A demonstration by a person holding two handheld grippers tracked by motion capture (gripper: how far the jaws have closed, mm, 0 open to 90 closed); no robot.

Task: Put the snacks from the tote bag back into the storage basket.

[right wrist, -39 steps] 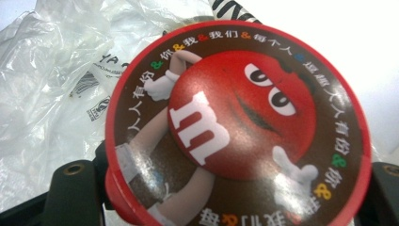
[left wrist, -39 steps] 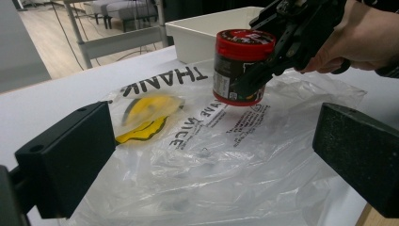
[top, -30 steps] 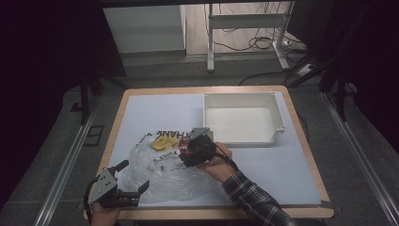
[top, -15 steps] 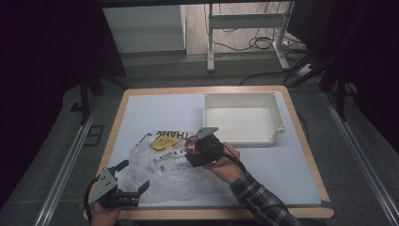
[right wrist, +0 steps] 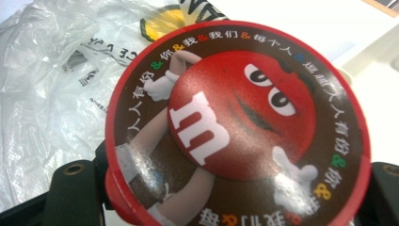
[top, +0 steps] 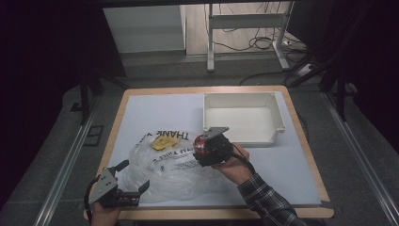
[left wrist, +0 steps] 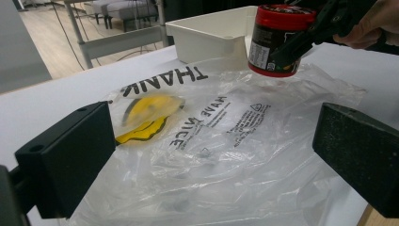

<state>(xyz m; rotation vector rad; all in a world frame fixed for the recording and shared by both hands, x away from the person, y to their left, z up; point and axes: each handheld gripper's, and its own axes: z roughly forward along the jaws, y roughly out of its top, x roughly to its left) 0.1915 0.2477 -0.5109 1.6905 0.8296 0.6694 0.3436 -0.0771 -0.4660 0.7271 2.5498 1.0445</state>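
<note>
We see the left tongs (top: pixel 132 178) low at the desk's (top: pixel 291 165) near-left corner, jaws spread wide and nothing between them, while the right tongs (top: pixel 207 148), hand (top: pixel 234 162) and plaid sleeve (top: pixel 266 202) behind, sit mid-desk clamped on a red-lidded jar (left wrist: pixel 277 37).

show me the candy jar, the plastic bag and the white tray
candy jar (left wrist: pixel 277 40), left gripper view, on its dark label side
plastic bag (top: pixel 174 167), high view, on the clear crumpled middle
white tray (top: pixel 277 113), high view, on its right rim
</note>
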